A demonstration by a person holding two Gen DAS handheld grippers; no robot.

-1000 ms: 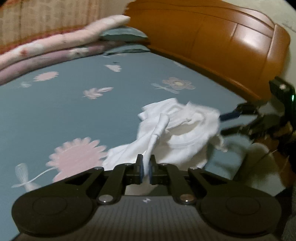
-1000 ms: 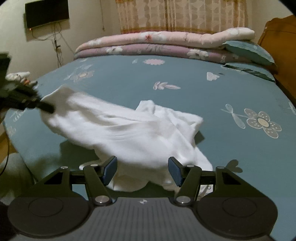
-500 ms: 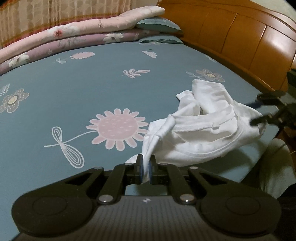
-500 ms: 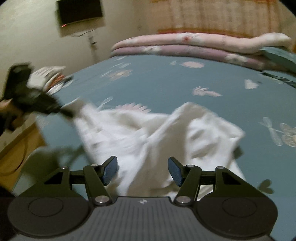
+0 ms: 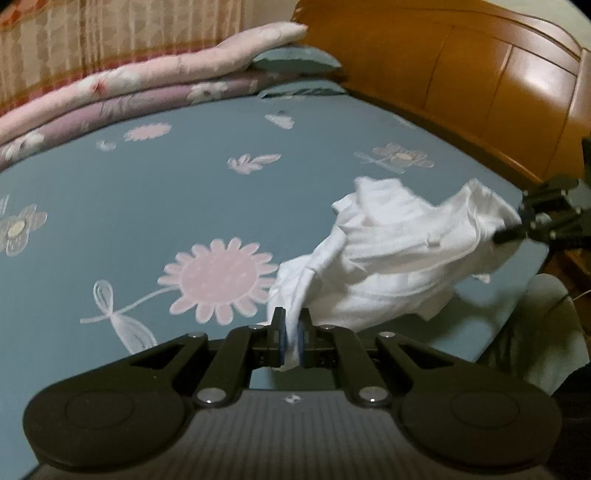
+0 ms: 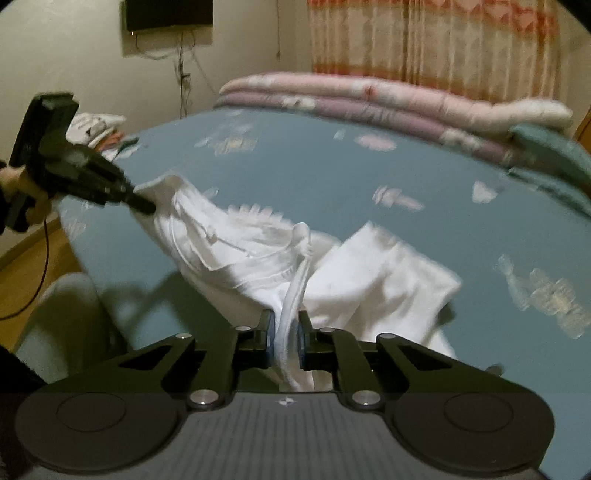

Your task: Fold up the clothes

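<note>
A crumpled white garment (image 5: 388,258) hangs over the near edge of the blue flowered bed sheet (image 5: 147,203), stretched between both grippers. My left gripper (image 5: 290,332) is shut on one bunched end of it. At the right of the left wrist view, the right gripper (image 5: 506,236) holds the other end lifted. In the right wrist view, the right gripper (image 6: 286,332) is closing its jaws, and a rolled strip of the garment (image 6: 258,258) is pinched between the pads. The left gripper (image 6: 147,206) grips the far corner there, held by a person's hand (image 6: 14,181).
Folded pink and purple quilts (image 5: 147,85) and a teal pillow (image 5: 295,62) lie along the far side of the bed. A wooden headboard (image 5: 461,74) bounds the right. The person's pale trouser leg (image 5: 543,317) stands at the bed's edge. A wall TV (image 6: 168,14) hangs beyond.
The right jaws went from wide apart to pinched on the white fabric. The right gripper rose a little, and the garment now hangs taut between both grippers. The left grip is unchanged.
</note>
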